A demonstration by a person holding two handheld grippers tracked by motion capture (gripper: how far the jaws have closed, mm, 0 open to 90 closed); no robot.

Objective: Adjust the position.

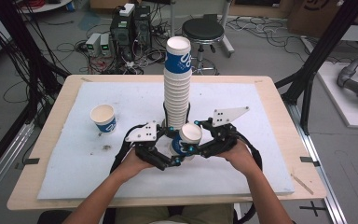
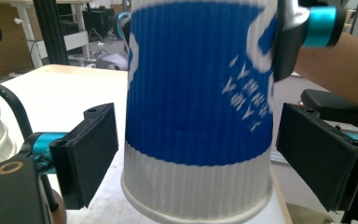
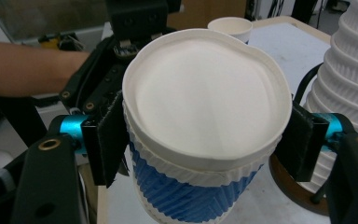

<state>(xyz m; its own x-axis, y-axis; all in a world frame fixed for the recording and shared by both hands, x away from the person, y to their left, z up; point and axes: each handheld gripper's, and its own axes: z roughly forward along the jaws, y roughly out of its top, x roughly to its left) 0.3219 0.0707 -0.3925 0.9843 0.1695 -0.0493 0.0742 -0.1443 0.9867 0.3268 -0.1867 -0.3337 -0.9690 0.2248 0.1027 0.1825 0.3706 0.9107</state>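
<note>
The right gripper is clenched on a blue-and-white ribbed paper cup, its two black pads pressing opposite sides just under the rolled rim; in the right gripper view the rim looks slightly squeezed out of round between the pads, and the cup's white inside faces the camera. The cup is held off the white foam mat, tilted, near the middle of the table and right in front of the tall stack of nested paper cups. The left gripper stands released around the lower part of the same cup: in the left gripper view its pads flank the cup's base with a visible gap on each side, touching nothing. The two grippers sit close together, one hand behind each. A second, single paper cup stands upright on the mat well to the left.
</note>
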